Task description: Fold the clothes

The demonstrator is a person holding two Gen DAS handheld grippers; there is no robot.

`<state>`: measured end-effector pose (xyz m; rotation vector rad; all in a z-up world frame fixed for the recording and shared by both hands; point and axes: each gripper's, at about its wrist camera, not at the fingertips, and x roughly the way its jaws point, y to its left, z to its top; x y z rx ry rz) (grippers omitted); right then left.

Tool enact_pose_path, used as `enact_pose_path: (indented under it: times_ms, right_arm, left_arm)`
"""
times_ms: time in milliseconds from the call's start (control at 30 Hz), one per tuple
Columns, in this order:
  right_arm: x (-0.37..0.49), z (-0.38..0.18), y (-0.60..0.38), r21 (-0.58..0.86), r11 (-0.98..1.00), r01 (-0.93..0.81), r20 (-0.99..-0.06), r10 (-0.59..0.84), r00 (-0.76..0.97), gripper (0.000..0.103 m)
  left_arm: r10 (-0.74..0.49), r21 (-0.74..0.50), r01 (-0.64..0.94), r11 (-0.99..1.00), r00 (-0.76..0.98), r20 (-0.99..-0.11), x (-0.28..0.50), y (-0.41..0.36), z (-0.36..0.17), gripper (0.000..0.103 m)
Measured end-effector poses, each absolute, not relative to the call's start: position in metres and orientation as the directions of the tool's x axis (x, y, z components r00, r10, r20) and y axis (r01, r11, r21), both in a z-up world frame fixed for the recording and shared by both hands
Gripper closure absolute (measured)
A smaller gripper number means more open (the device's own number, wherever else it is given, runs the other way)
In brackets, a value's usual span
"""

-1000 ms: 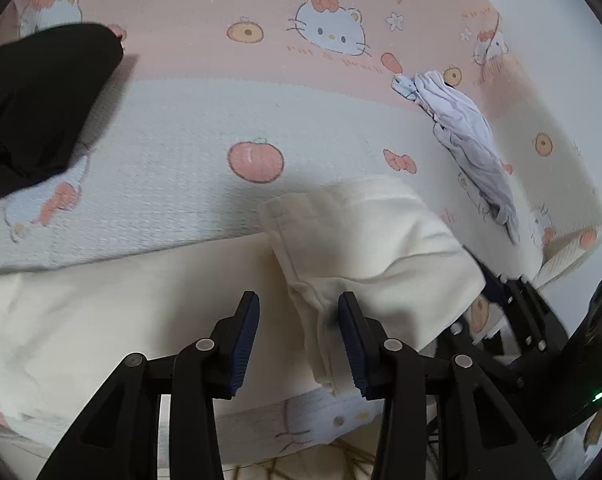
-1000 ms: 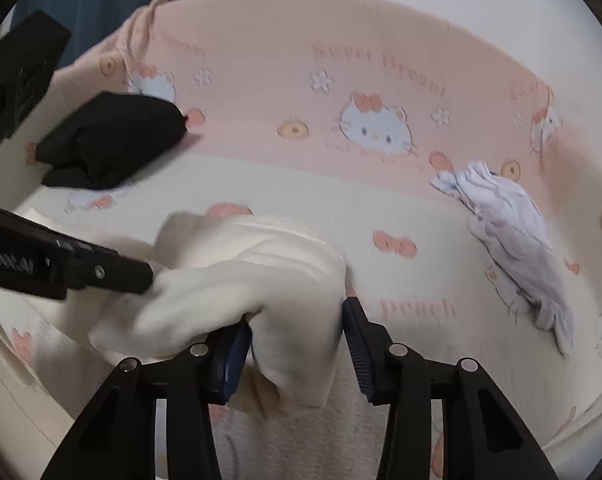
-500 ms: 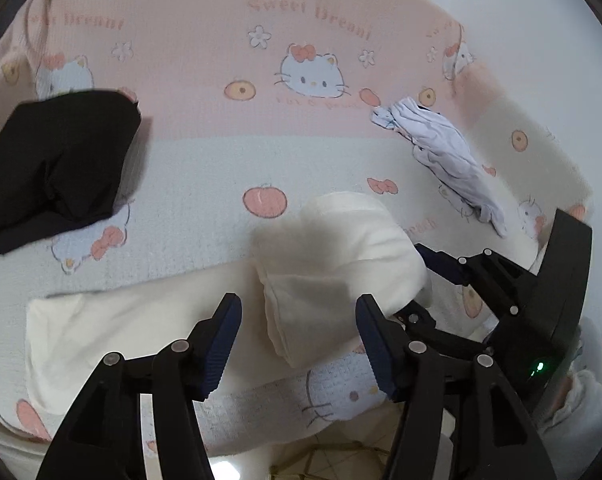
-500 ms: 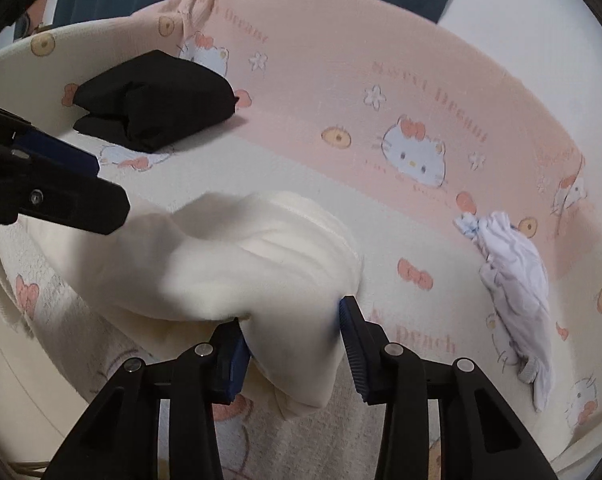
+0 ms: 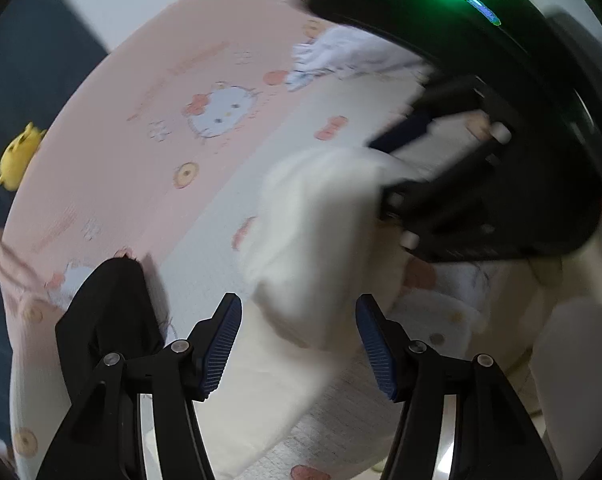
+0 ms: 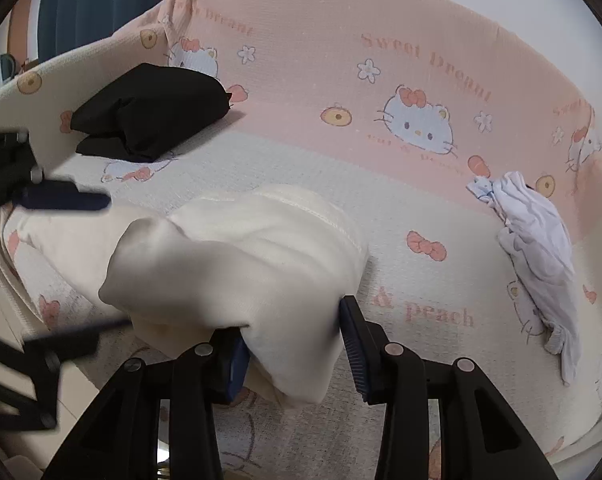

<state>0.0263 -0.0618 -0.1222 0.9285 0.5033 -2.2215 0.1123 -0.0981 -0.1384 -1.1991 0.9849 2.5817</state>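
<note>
The right gripper (image 6: 293,344) pinches a fold of the cream garment (image 6: 245,264), lifted above the bedspread (image 6: 381,208), while the left gripper (image 5: 297,344) stands spread and empty beside the garment. The fold may slip loose, because only one gripper holds the soft bulk. On the pink cartoon bedspread a black garment (image 6: 153,120) lies beyond the cream one, near a dark curtain (image 6: 101,0).

Folded garment (image 6: 149,120) far left, crumpled shirt (image 6: 541,256) right.
</note>
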Motion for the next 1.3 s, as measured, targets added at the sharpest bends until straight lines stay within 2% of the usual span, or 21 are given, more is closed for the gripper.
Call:
enact_pose_path:
  times_ms: [133, 367, 500, 567, 667, 767, 900, 967, 1067, 1133, 1300]
  right_arm:
    - [0.023, -0.122, -0.058, -0.061, -0.703, 0.708, -0.738, -0.446, -0.507, 0.062]
    - [0.016, -0.124, -0.051, -0.004, -0.703, 0.712, -0.741, -0.476, -0.474, 0.060]
    - [0.010, -0.125, -0.044, 0.051, -0.703, 0.709, -0.739, -0.504, -0.447, 0.060]
    - [0.007, -0.126, -0.042, 0.076, -0.708, 0.702, -0.741, -0.511, -0.436, 0.059]
    - [0.003, -0.127, -0.039, 0.095, -0.709, 0.699, -0.749, -0.513, -0.418, 0.059]
    - [0.000, -0.128, -0.036, 0.136, -0.698, 0.703, -0.760, -0.528, -0.378, 0.052]
    - [-0.003, -0.129, -0.030, 0.243, -0.656, 0.715, -0.785, -0.566, -0.253, 0.044]
    - [-0.004, -0.130, -0.024, 0.296, -0.637, 0.712, -0.796, -0.576, -0.185, 0.044]
    - [-0.008, -0.125, -0.007, 0.377, -0.651, 0.658, -0.760, -0.624, -0.182, 0.041]
    - [-0.018, -0.126, 0.007, 0.469, -0.657, 0.589, -0.723, -0.670, -0.171, 0.035]
    - [-0.047, -0.141, 0.035, 0.661, -0.666, 0.347, -0.648, -0.739, -0.185, 0.034]
  left_arm:
    - [-0.144, 0.527, -0.383, -0.759, -0.690, -0.709, 0.115, -0.091, -0.142, 0.046]
    - [-0.225, 0.706, -0.361, -0.609, -0.776, -0.590, 0.107, -0.079, -0.165, 0.047]
    - [-0.179, 0.655, -0.379, -0.654, -0.764, -0.620, 0.100, -0.090, -0.159, 0.049]
    - [-0.147, 0.621, -0.387, -0.682, -0.759, -0.635, 0.098, -0.093, -0.156, 0.058]
    - [-0.115, 0.606, -0.410, -0.681, -0.758, -0.642, 0.099, -0.092, -0.159, 0.065]
    - [-0.055, 0.515, -0.444, -0.733, -0.716, -0.696, 0.092, -0.096, -0.162, 0.067]
    - [-0.111, 0.528, -0.426, -0.735, -0.692, -0.713, 0.086, -0.100, -0.178, 0.067]
    - [-0.120, 0.533, -0.420, -0.734, -0.693, -0.711, 0.087, -0.101, -0.181, 0.067]
    - [-0.123, 0.525, -0.410, -0.746, -0.690, -0.713, 0.088, -0.102, -0.180, 0.067]
    - [-0.132, 0.529, -0.402, -0.747, -0.691, -0.711, 0.088, -0.101, -0.181, 0.067]
    - [-0.156, 0.547, -0.384, -0.744, -0.696, -0.701, 0.089, -0.099, -0.182, 0.067]
